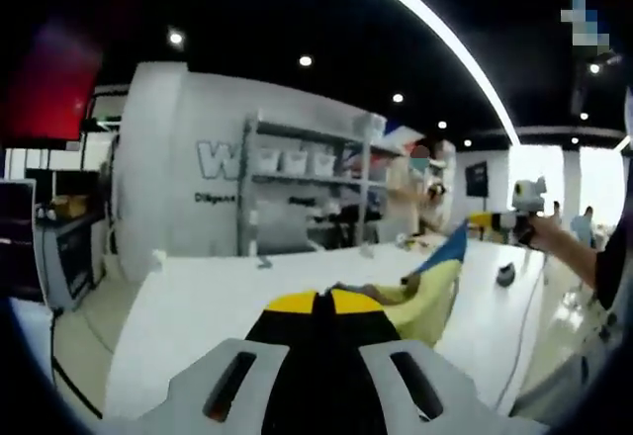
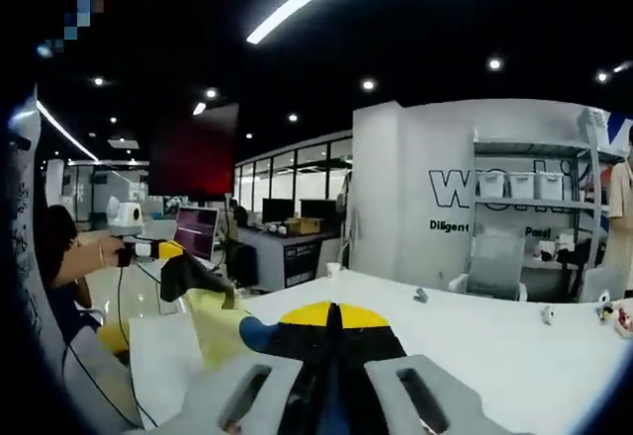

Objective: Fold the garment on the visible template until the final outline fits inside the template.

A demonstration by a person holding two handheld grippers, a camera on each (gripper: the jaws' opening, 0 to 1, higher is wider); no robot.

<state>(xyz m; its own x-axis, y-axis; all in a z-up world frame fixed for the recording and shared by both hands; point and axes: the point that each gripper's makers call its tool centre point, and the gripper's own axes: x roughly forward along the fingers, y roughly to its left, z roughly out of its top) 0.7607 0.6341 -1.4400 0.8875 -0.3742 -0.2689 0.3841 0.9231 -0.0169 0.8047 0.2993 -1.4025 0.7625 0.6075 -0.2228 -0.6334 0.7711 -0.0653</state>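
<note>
While both claws are raised above the white surface (image 1: pixel 198 306), a yellow and blue garment (image 1: pixel 435 292) hangs stretched between them, lifted off the surface. In the left gripper view, a shelving unit (image 1: pixel 297 193) with white bins stands against the far white wall at left of centre. The left claw (image 1: pixel 318 306) rises from the bottom, its yellow-tipped jaws pressed together on the dark edge of the garment. To the right, the yellow cloth climbs to a blue corner held by the right claw (image 1: pixel 485 221), gripped in a person's hand (image 1: pixel 542 231). In the right gripper view, the left claw (image 2: pixel 163 251) sits at left, a dark fold of garment (image 2: pixel 213 321) drooping from it. The right claw (image 2: pixel 332 316) at centre is closed on the cloth.
</note>
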